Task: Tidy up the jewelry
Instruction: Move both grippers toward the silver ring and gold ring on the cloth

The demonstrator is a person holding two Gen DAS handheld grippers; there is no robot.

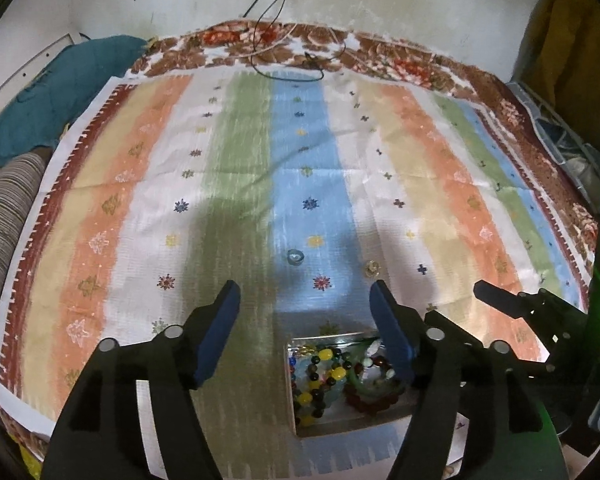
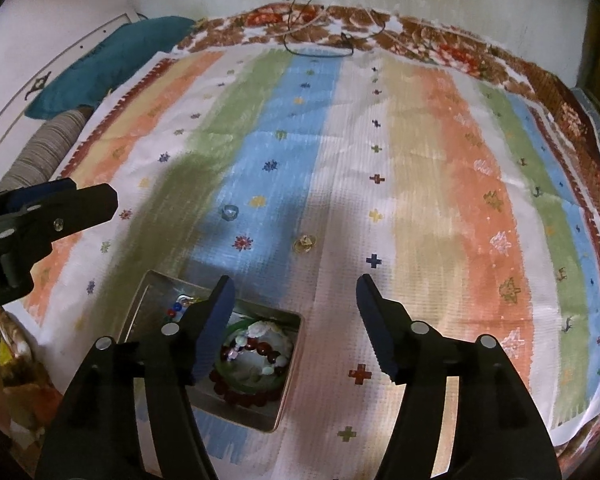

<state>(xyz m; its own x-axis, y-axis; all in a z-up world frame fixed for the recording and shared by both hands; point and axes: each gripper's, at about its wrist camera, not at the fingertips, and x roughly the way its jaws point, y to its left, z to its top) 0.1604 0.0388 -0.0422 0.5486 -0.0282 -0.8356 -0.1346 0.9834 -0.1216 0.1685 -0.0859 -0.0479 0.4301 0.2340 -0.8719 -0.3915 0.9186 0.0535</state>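
Observation:
A square metal tin (image 1: 324, 338) (image 2: 148, 280) sits on the striped cloth near me, holding bead bracelets: a multicolour one (image 1: 320, 376), a dark red one (image 2: 256, 398) and a green bangle (image 2: 236, 330). Beyond the tin, a silver ring (image 1: 295, 257) (image 2: 230, 212) and a gold ring (image 1: 371, 267) (image 2: 305, 243) lie loose on the cloth. My left gripper (image 1: 305, 286) hangs open over the tin's left edge with nothing between its fingers. My right gripper (image 2: 295, 280) is open too, above the tin's right edge and bare cloth. Each view shows the other gripper's fingers (image 1: 496, 296) (image 2: 80, 204) at its side.
The striped cloth (image 1: 240, 152) covers a bed with a floral sheet (image 1: 380, 64) at the far side. A teal pillow (image 1: 60, 92) and a striped bolster (image 1: 8, 216) lie at the left. Black cables (image 1: 284, 60) trail from the wall onto the far edge.

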